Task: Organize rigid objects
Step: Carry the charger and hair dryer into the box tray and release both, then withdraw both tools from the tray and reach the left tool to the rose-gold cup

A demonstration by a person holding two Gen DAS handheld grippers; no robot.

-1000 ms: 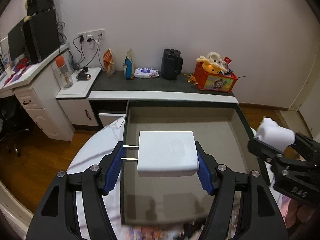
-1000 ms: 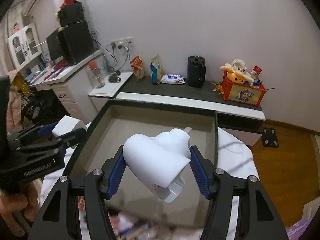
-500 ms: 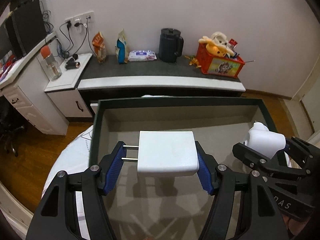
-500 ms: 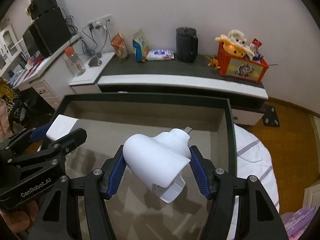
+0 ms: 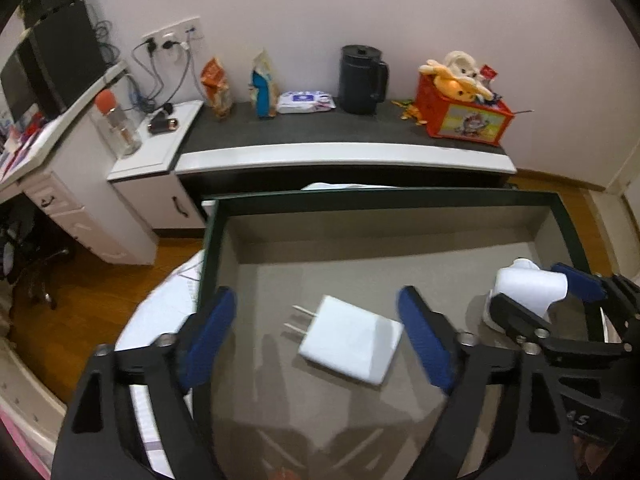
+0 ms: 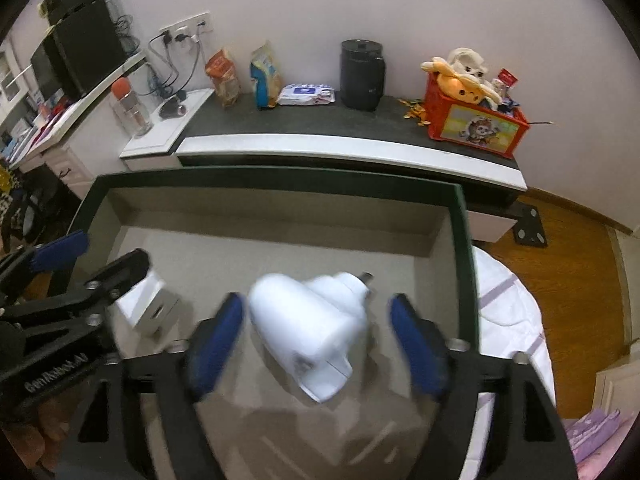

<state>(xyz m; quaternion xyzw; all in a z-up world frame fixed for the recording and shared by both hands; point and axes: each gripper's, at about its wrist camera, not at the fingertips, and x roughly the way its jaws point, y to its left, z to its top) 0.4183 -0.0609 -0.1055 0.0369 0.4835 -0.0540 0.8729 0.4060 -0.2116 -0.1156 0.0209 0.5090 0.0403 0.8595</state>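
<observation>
The flat white charger [image 5: 350,344] looks like smooth, slightly satin plastic, with two bare metal prongs [image 5: 298,318]. The rounded white adapter [image 6: 308,330] is glossier plastic (blurred, so finer texture is lost). The box [image 5: 400,194] holding both has a dark green matt rim and a dull grey, card-like lining. Each tool, left [image 5: 316,334] and right [image 6: 316,332], is matt black plastic with blue, rubbery-looking pads [image 5: 208,336] and small shiny metal screws. The floor [image 6: 568,256] is polished wood. The dark tabletop [image 5: 320,128] behind looks matt, with a glossy white edge.
</observation>
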